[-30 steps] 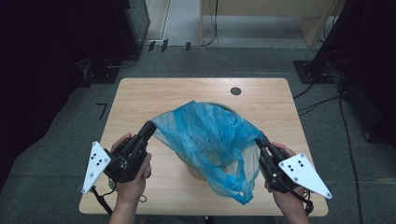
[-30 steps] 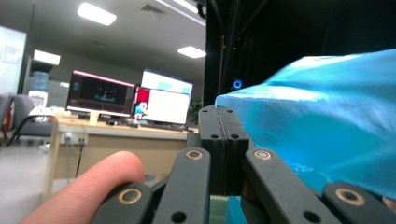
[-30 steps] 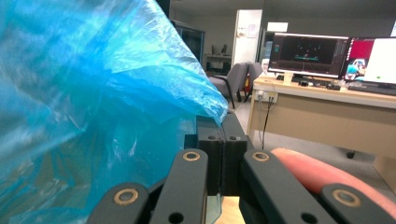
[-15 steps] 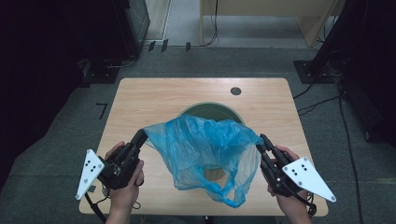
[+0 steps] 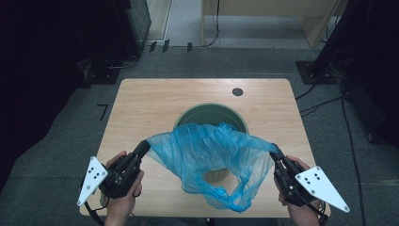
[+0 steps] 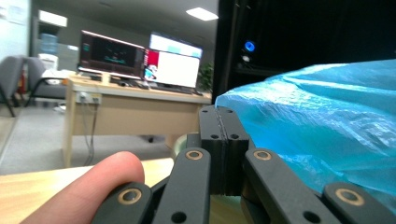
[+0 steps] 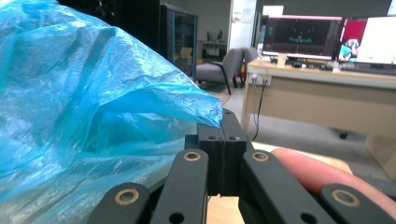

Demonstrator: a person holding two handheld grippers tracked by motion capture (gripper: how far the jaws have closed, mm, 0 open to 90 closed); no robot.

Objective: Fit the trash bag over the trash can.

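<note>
A thin blue plastic bag (image 5: 211, 160) hangs stretched between my two grippers over the near half of the wooden table (image 5: 146, 108). My left gripper (image 5: 142, 148) is shut on the bag's left edge; in the left gripper view its jaws (image 6: 223, 114) meet with the blue film (image 6: 327, 121) running off to the right. My right gripper (image 5: 274, 151) is shut on the bag's right edge, and the film (image 7: 93, 107) spreads left of its closed jaws (image 7: 223, 122). A green round bin (image 5: 211, 115) stands just behind the bag, its near side covered by it.
A small dark round hole (image 5: 237, 92) sits near the table's far right corner. Dark equipment racks (image 5: 61, 42) stand at the left, cables (image 5: 324, 101) trail on the carpet at the right, and a desk with monitors (image 6: 140, 60) stands beyond.
Both grippers have drawn back toward the table's near edge and sunk, pulling the bag off the bin's top. The bin's rim now shows behind the bag.
</note>
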